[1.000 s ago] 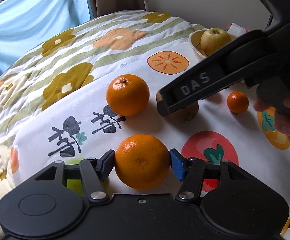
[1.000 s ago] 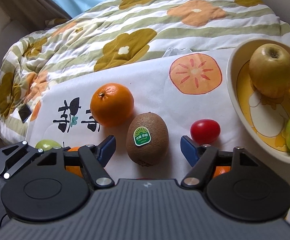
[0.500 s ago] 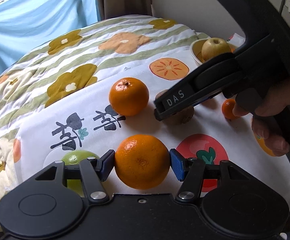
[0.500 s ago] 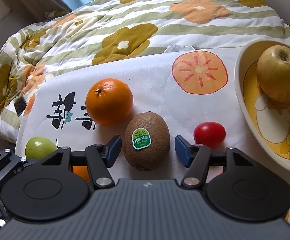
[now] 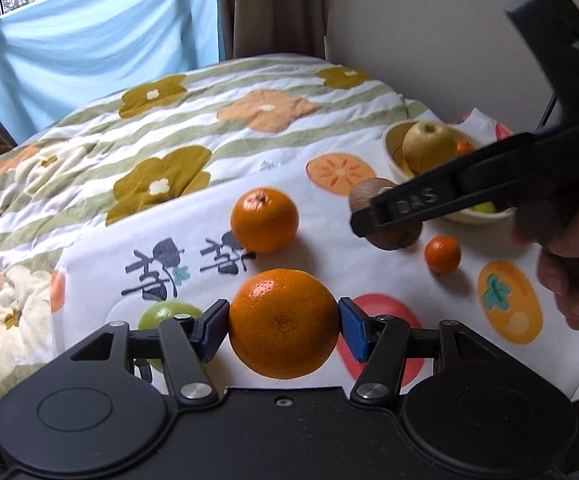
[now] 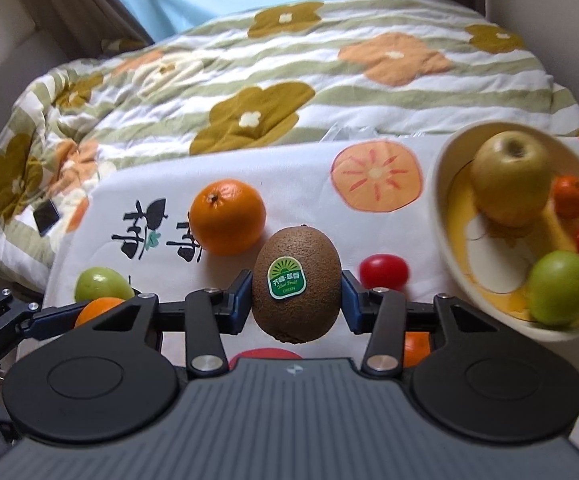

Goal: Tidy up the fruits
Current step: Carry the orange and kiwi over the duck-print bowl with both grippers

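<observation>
My left gripper [image 5: 283, 330] is shut on a large orange [image 5: 283, 316] and holds it just above the white printed cloth [image 5: 193, 224]. My right gripper [image 6: 295, 300] has its jaws closing on a brown kiwi [image 6: 295, 248] with a green sticker, and both blue pads touch its sides. In the left wrist view the kiwi [image 5: 369, 194] shows behind the right gripper's black finger. A cream bowl [image 6: 441, 184] at the right holds a yellow apple [image 6: 509, 184], a green fruit [image 6: 559, 288] and small red and orange fruits.
Loose on the cloth lie a second orange [image 6: 227, 222], a green fruit [image 6: 101, 284], a red cherry tomato [image 6: 383, 272] and a small mandarin [image 5: 442, 254]. A flowered striped quilt [image 6: 329, 72] covers the bed behind. A person's hand [image 5: 561, 240] grips the right tool.
The right gripper's jaws have closed in from wide apart until the pads touch the kiwi. Both grippers have risen, the left carrying its orange up off the cloth.
</observation>
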Tool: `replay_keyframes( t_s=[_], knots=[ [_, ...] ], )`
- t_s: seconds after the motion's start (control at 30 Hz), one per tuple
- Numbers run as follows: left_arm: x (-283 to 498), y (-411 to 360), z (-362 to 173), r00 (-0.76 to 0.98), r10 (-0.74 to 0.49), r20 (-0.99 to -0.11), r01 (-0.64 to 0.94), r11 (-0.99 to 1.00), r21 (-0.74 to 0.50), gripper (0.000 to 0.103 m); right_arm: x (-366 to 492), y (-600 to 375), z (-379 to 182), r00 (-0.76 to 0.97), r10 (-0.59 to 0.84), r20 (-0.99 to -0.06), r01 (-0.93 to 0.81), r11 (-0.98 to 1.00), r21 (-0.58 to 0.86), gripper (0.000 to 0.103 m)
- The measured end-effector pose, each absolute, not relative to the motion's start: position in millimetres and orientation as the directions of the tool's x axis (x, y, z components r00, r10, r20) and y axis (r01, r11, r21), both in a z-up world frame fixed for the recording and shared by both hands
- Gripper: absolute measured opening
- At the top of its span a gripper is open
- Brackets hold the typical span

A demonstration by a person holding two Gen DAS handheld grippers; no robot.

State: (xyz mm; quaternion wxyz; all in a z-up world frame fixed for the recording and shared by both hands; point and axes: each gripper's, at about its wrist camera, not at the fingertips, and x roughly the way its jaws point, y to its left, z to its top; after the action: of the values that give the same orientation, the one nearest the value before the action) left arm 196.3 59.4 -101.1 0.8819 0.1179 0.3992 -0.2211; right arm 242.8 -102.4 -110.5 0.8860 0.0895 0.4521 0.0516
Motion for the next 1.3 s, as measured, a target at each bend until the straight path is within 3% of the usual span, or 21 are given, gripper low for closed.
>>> replay_keyframes(
  t_s=[0.7, 1.3],
  knots=[
    [166.2, -66.2, -50.7, 0.67, -0.26, -0.696, 0.317, 0.947, -0.049, 0.063, 195.5, -262.9, -57.0, 0.66, 0.201, -0.724, -0.075, 0.976, 0.203, 0.06],
    [226.7, -149.9, -91.0, 0.662, -0.186, -0.726, 0.207, 0.976, -0.061, 0.063, 218.3, -355.8, -87.5, 0.646, 0.235, -0.726, -0.116, 0.971, 0.21, 0.06]
  ],
)
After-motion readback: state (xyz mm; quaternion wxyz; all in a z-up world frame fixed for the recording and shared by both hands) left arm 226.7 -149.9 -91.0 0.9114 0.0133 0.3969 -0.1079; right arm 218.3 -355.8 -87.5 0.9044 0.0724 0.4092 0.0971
